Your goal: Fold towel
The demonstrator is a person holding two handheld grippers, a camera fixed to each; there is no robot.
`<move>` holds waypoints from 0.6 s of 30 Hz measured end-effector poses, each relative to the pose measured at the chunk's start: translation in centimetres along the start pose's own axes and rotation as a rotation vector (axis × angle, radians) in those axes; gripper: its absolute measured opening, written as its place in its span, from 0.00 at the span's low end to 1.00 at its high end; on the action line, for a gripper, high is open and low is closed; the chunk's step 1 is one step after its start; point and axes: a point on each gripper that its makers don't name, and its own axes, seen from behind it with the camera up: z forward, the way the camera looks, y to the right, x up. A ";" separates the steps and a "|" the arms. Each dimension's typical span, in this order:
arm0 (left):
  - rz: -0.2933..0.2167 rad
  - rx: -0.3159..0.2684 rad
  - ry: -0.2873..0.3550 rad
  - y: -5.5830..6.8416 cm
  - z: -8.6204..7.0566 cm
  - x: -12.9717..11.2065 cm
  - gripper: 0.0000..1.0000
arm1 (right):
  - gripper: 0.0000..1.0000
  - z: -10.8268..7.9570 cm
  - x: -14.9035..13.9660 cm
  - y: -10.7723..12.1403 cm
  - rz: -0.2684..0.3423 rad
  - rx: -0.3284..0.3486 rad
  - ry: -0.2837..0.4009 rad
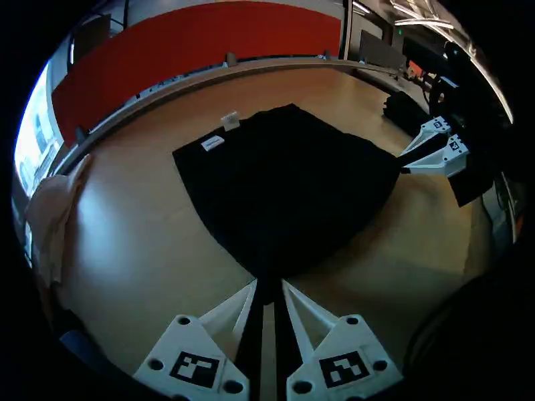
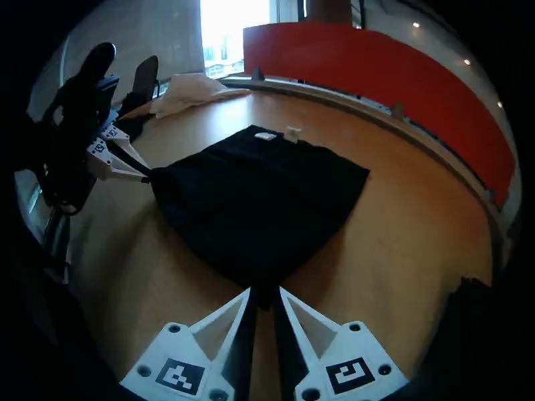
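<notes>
The big wooden tabletop [image 1: 134, 234] holds everything. Behind it runs a long red wall [image 1: 200, 47]. The black towel [image 1: 287, 180] lies flat and spread out in the middle of the tabletop, like a big square. A heap of pale cloth [image 2: 187, 90] sits at the edge of the tabletop, well away from the towel.

The left tongs [image 1: 267, 291] are pinched tight on one near corner of the towel. The right tongs [image 2: 265, 294] are pinched tight on the next corner along the same edge. Two little white tags [image 2: 265, 136] sit at the far side of the towel.

I think the fold is only at its start. Both corners are caught, but no part is laid over yet. The held edge must go across to the tag side, and then the tongs can let go.
</notes>
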 end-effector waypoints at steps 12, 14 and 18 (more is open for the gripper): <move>-0.013 0.037 0.029 -0.5 -3.4 2.8 0.10 | 0.16 -3.3 4.9 -0.1 0.001 -0.033 0.097; -0.018 0.041 0.034 -0.6 -4.0 3.2 0.10 | 0.16 -3.9 5.5 -0.1 -0.001 -0.034 0.106; -0.032 0.041 0.046 -0.5 -5.0 4.1 0.10 | 0.16 -5.2 6.5 0.0 -0.005 -0.042 0.126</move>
